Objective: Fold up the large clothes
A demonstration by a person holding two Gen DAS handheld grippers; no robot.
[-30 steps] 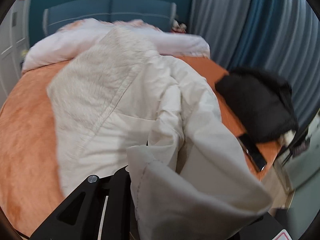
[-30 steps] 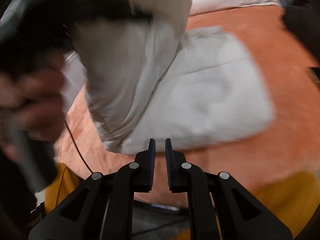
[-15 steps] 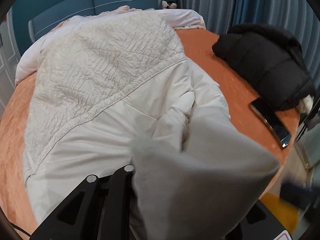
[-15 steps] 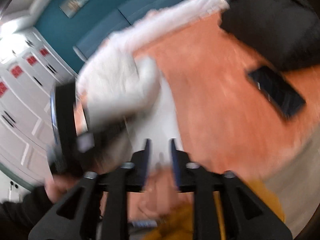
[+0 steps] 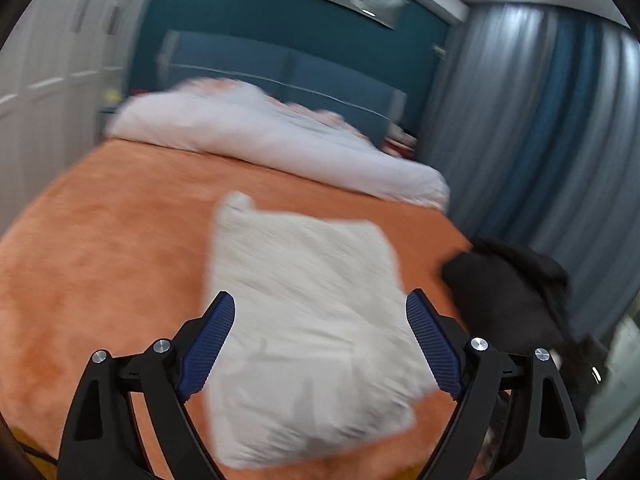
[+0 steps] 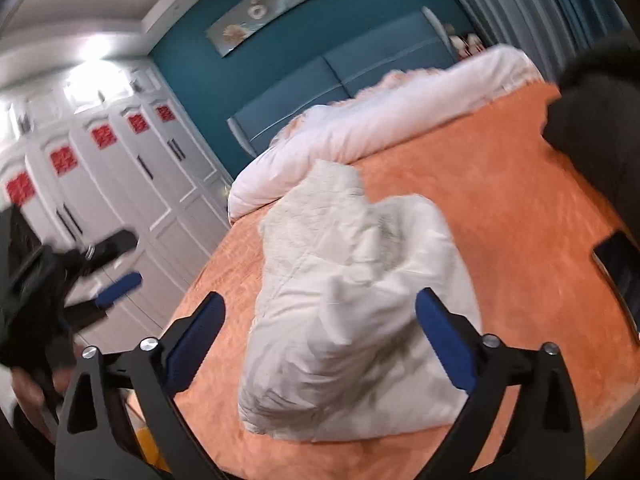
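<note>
A cream-white padded coat point(image 5: 308, 320) lies folded into a thick bundle on the orange bedspread point(image 5: 100, 248); the right wrist view shows the same coat point(image 6: 352, 304) rumpled on top. My left gripper point(image 5: 320, 340) hovers above and short of it, its jaws opening wide with nothing between them. My right gripper point(image 6: 320, 338) also hangs above the coat, jaws opening wide and empty. At the left edge of the right wrist view the left gripper point(image 6: 108, 280) shows blurred, held by a hand.
A black jacket point(image 5: 516, 300) lies on the bed's right side, with a dark phone point(image 6: 618, 268) near it. A white duvet point(image 5: 272, 136) is heaped at the blue headboard. White wardrobe doors point(image 6: 132, 184) line the left; grey-blue curtains point(image 5: 540, 120) hang on the right.
The left gripper let go of the cream fabric it was holding up, and the coat now lies folded on the bed. Both grippers opened wide and pulled up and back.
</note>
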